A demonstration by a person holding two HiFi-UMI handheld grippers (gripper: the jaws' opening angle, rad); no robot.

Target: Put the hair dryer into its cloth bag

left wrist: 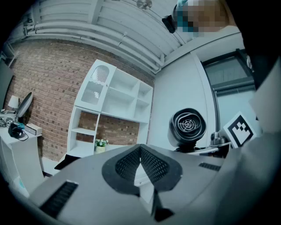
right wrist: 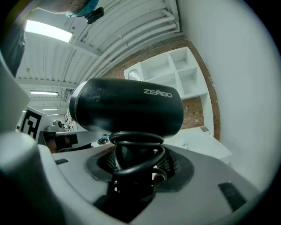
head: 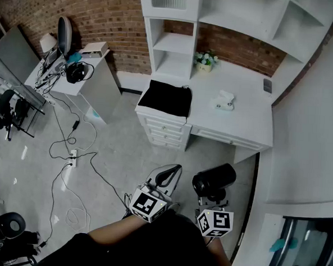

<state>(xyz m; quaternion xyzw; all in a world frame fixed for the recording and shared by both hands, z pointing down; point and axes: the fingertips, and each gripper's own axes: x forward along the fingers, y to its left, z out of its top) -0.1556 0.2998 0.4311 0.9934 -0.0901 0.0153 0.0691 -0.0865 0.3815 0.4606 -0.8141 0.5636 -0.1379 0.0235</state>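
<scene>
We judge the task to be at the carrying stage. The hair dryer point(right wrist: 127, 112) is picked up, but nothing is bagged yet. The right gripper point(right wrist: 134, 176) has its jaws set wide around the dryer's handle, clamping it with the cord point(right wrist: 137, 154) looped round that handle. It holds the dryer over the floor point(head: 120, 149), well short of the worktop point(head: 241, 114). The left gripper point(left wrist: 141, 169) has its jaws pressed together with nothing between them, and it is also well short of the worktop. The cloth bag point(head: 166, 97) lies flat on the worktop's left end, and from here we cannot tell whether its mouth is open. What is left, as we see it, is to reach the worktop, open the bag and slide the dryer in. We count one hair dryer, one cloth bag and two grippers. On the worktop there is also one flower pot point(head: 204, 60) at the back and one small white object point(head: 222, 100) near the middle.
</scene>
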